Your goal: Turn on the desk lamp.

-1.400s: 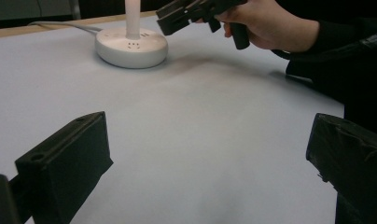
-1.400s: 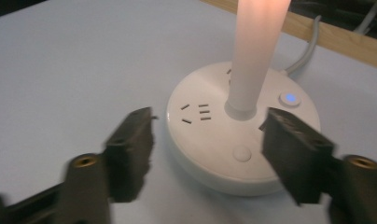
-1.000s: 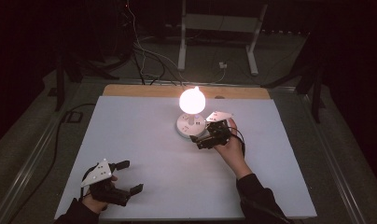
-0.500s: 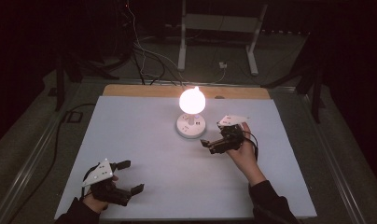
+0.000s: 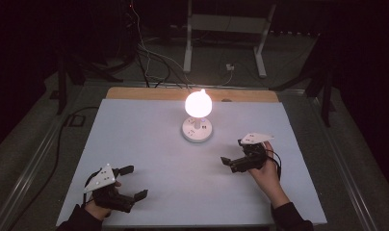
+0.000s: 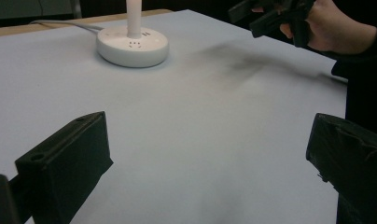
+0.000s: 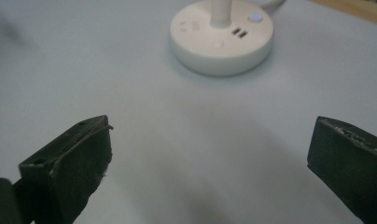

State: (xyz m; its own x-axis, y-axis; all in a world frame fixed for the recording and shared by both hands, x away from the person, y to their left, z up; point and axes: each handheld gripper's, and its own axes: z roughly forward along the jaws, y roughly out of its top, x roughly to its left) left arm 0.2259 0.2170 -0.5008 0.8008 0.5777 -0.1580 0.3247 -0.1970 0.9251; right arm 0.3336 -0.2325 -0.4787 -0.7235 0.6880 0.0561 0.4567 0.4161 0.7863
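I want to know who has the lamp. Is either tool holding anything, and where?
Nothing is held. The left tool and the right tool are both open and empty, apart from the lamp.

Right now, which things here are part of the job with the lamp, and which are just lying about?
Part of the job:
lit lamp on its round white base
right gripper, open, nearest the base
left gripper, open, at the near edge

Just lying about:
cables on the floor behind the table
metal stand beyond them
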